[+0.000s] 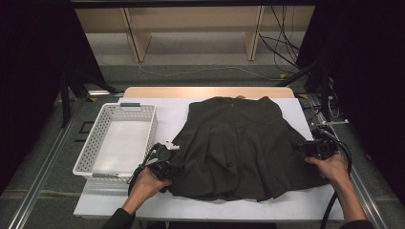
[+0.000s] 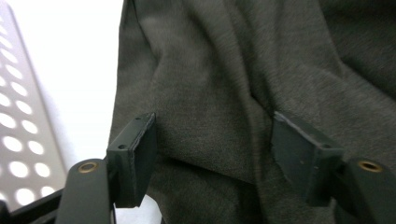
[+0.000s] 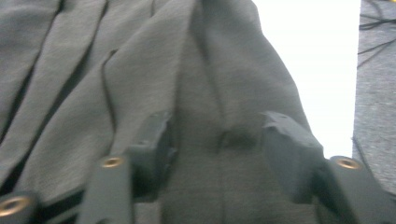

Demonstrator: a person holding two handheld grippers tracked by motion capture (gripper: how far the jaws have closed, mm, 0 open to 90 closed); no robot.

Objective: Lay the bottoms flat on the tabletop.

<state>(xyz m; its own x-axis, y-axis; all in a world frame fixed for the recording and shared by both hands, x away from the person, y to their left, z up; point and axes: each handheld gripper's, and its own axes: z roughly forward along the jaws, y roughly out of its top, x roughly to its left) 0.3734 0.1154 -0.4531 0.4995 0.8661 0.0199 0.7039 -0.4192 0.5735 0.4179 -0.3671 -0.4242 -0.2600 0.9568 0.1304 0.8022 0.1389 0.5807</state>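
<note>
A dark grey pleated skirt [image 1: 239, 145] lies spread flat on the white sheet that covers the worktop [image 1: 296, 202], its narrow waistband toward the far edge and its wide hem fanned out toward the person. The pleats run from waist to hem, and the cloth is slightly rumpled along the near edge.

The left claw [image 1: 165, 167] sits at the skirt's near left corner, held in the person's left hand [image 1: 145, 183]. In the left gripper view its jaws stand apart, with the grey cloth [image 2: 224, 116] lying between and beneath them; whether the pads [image 2: 140, 149] touch the fabric cannot be told. The right claw [image 1: 305, 149] is at the skirt's right edge, held in the right hand [image 1: 332, 169]. In the right gripper view its jaws are likewise spread, straddling a fold of the skirt [image 3: 140, 84] near its edge, with the white sheet showing just past the cloth.

To the left of the skirt, just beside its left edge, stands a white perforated plastic basket [image 1: 93, 143], on the worktop, with nothing visible inside. Its holed wall [image 2: 18, 130] shows at the left of the left gripper view. Beyond the worktop are a pale wooden shelf unit [image 1: 191, 28] and loose cables [image 1: 282, 43] on the floor.
</note>
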